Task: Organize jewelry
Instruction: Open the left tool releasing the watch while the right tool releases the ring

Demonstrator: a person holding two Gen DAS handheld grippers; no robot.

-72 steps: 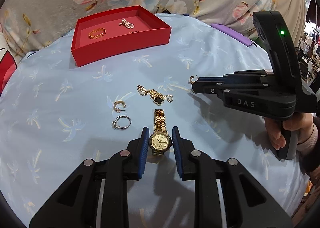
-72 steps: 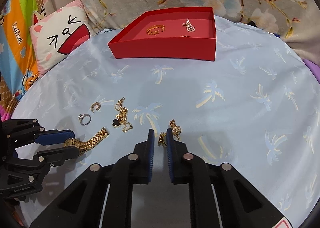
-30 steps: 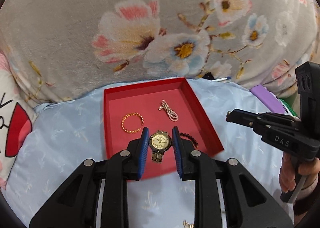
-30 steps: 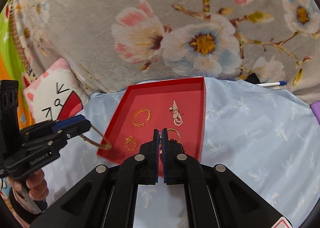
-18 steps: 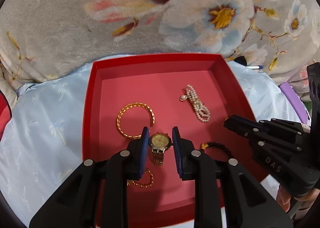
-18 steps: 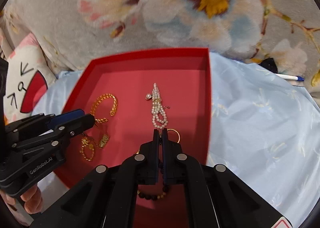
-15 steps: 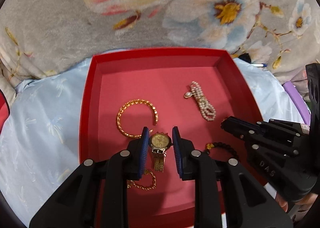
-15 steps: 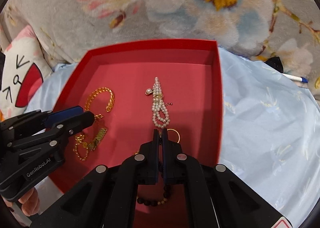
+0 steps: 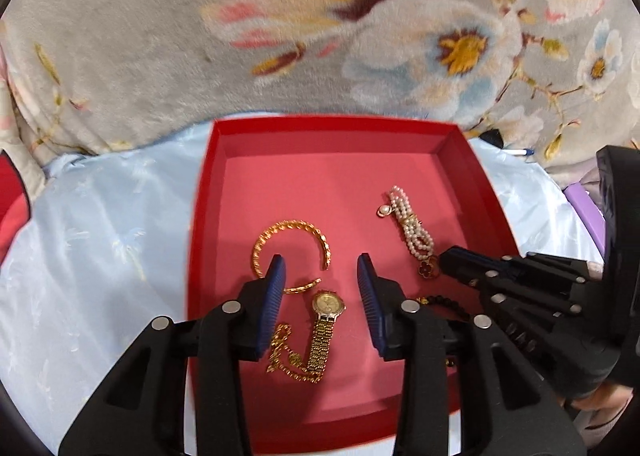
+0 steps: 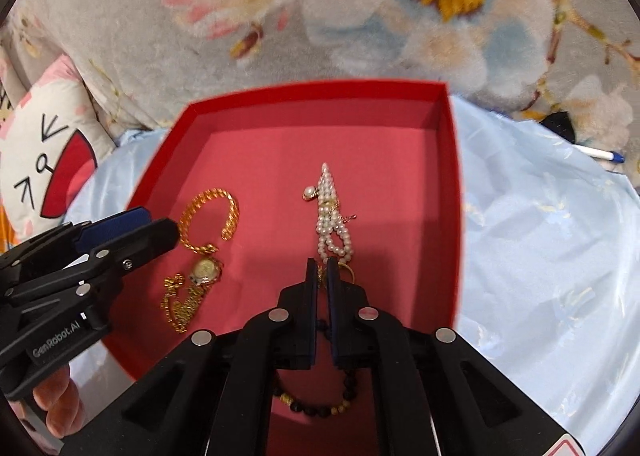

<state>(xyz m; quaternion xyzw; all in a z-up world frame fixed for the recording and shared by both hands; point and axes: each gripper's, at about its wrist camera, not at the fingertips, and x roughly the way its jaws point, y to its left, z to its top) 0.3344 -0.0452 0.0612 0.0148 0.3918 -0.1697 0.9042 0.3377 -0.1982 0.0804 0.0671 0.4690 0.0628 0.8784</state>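
— Where is the gold watch (image 9: 327, 303)?

— Lying on the floor of the red tray (image 9: 320, 180), near its front edge, strap over a gold chain (image 9: 285, 352). The left hand-held gripper (image 9: 320, 288) hangs above it, fingers spread wide, touching nothing.

— And the right hand-held gripper (image 10: 322, 276)?

— Nearly pressed together, pinching a small gold earring (image 10: 347, 269) just beside the pearl bracelet (image 10: 331, 216). A gold bangle (image 9: 291, 246) lies toward the tray's left wall, a dark bead bracelet (image 10: 320, 404) at its front.

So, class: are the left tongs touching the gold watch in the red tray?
Apart. The left wrist view shows the left tongs spread wide, with bare tray floor between each blue pad and the gold watch lying flat in the red tray.
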